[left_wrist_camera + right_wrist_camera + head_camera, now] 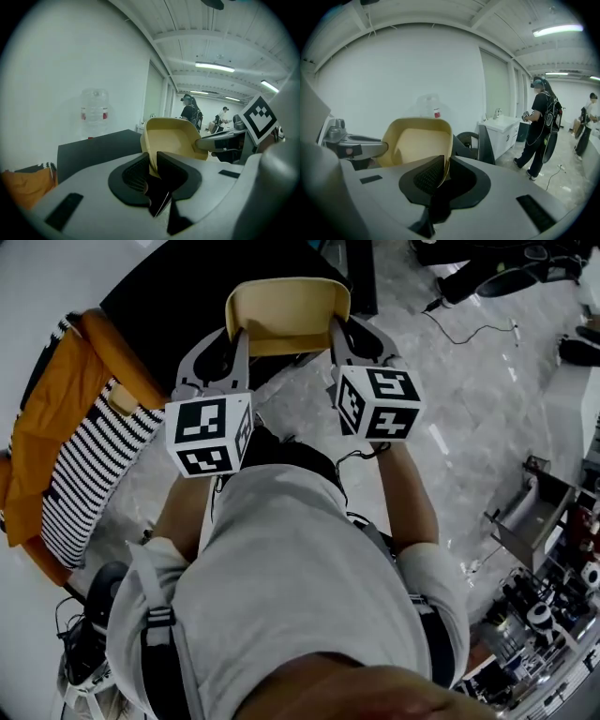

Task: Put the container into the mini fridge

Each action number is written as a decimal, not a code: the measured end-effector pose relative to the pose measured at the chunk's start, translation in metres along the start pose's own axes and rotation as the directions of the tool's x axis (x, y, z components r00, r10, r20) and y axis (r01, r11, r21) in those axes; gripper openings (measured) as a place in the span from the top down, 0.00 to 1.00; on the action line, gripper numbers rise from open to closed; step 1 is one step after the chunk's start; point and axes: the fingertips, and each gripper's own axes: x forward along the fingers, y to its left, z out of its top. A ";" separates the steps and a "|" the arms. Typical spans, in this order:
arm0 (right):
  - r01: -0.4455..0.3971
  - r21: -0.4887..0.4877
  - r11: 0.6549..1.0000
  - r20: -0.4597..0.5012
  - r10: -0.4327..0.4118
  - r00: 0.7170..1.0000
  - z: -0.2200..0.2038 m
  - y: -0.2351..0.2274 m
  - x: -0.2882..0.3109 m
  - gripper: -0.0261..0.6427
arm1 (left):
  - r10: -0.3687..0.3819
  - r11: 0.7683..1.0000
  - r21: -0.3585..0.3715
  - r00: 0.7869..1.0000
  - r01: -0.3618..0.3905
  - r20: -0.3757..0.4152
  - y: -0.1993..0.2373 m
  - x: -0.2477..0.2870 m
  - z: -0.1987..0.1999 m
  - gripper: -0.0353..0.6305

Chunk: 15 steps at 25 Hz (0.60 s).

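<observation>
Pale yellow, the shallow plastic container [288, 315] hangs in the head view between both grippers above the grey floor, just short of a black box-shaped cabinet [178, 287], probably the mini fridge. The left gripper [236, 341] and the right gripper [340, 334] pinch opposite rims.

In the left gripper view the jaws are clamped on the container's thin wall. Whether the cabinet's door is open I cannot tell.

In the right gripper view the jaws bite the other rim likewise.

To do this well, keep both holds level and matched so the container neither twists nor slips, and check the door before pushing in.
</observation>
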 end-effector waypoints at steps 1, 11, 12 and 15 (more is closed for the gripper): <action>0.001 -0.004 1.000 -0.003 -0.001 1.000 -0.001 -0.002 0.000 0.86 | -0.002 1.000 0.005 1.000 0.002 0.001 -0.002 0.001 -0.001 0.85; -0.135 -0.078 0.988 -0.006 0.134 0.991 0.007 -0.022 0.008 0.86 | 0.150 0.988 -0.044 0.989 -0.149 0.013 -0.019 0.011 -0.001 0.85; -0.158 -0.089 0.984 -0.008 0.157 0.987 0.007 -0.024 0.007 0.86 | 0.187 0.981 -0.053 0.982 -0.186 0.017 -0.021 0.010 -0.001 0.85; -0.224 -0.117 0.968 -0.018 0.223 0.975 0.001 -0.025 0.003 0.86 | 0.300 0.953 -0.055 0.953 -0.298 0.029 -0.029 0.004 -0.005 0.85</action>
